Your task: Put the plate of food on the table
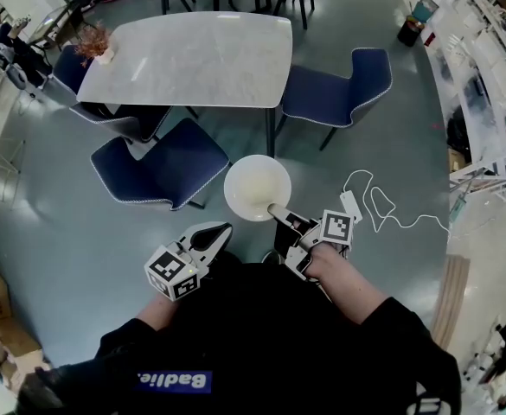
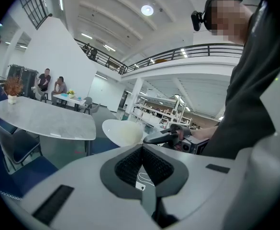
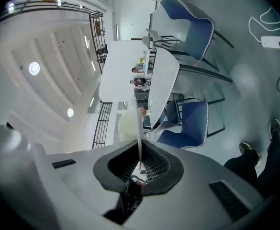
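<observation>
Jaws of the right gripper [image 1: 276, 209] clamp tight on the plate [image 1: 253, 182].

Grey glossy floor [image 1: 54, 232], pale marble-top table [image 1: 192, 59], blue chairs [image 1: 162, 167], white cable [image 1: 382, 210] on floor, balcony railing [image 2: 187, 51], round ceiling lights [image 2: 147, 10]

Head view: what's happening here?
A person stands short of the marble table, a tool in each hand. The right tool is shut on the near rim of the white plate, holding it in the air above the floor. The left tool is shut and empty. The plate isn't on the table yet.
</observation>
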